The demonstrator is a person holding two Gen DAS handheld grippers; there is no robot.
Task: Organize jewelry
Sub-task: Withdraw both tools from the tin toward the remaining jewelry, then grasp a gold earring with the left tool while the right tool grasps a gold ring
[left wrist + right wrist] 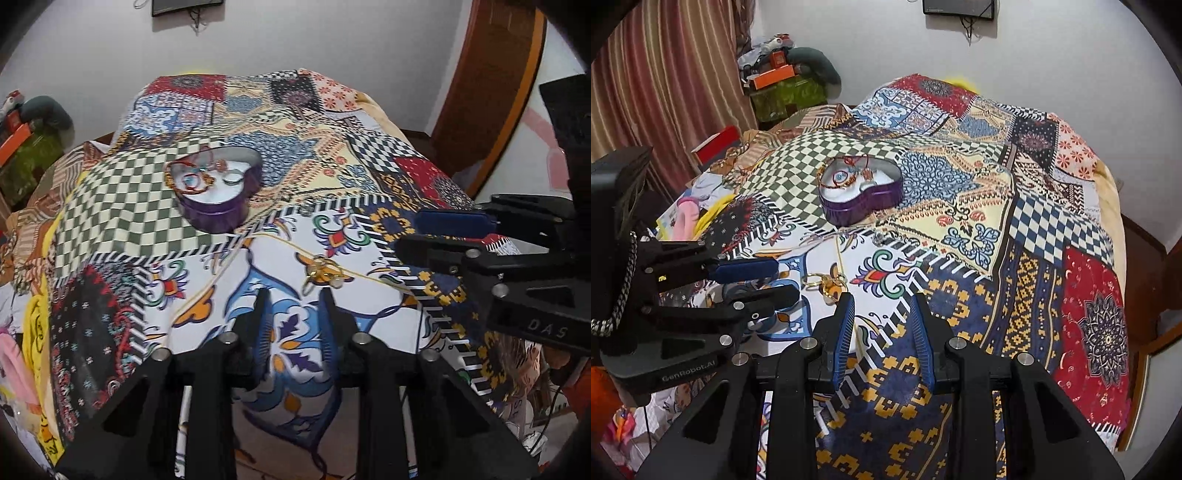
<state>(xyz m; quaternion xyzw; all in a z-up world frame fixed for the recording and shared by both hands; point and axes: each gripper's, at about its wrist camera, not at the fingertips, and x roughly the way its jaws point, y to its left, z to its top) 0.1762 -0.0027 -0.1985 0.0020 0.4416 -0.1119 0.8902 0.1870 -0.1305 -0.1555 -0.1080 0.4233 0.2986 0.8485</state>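
Note:
A purple heart-shaped tin (218,206) (862,205) stands open on the patchwork bedsheet, holding several bracelets and beaded pieces. Nearer to me, gold rings on a thin gold chain (322,273) (824,282) lie loose on the white floral patch. My left gripper (294,295) (786,279) hovers just short of them, jaws a little apart with nothing between. In the right wrist view its tips sit just left of the rings. My right gripper (882,300) (406,238) is beside it over the navy-and-gold patch, also slightly open and empty.
The patchwork sheet (997,206) covers a bed that drops off at the right and the near edge. Piled clothes and boxes (783,74) sit at the far left by a striped curtain (665,74). A red box (716,142) lies on the bed's left side.

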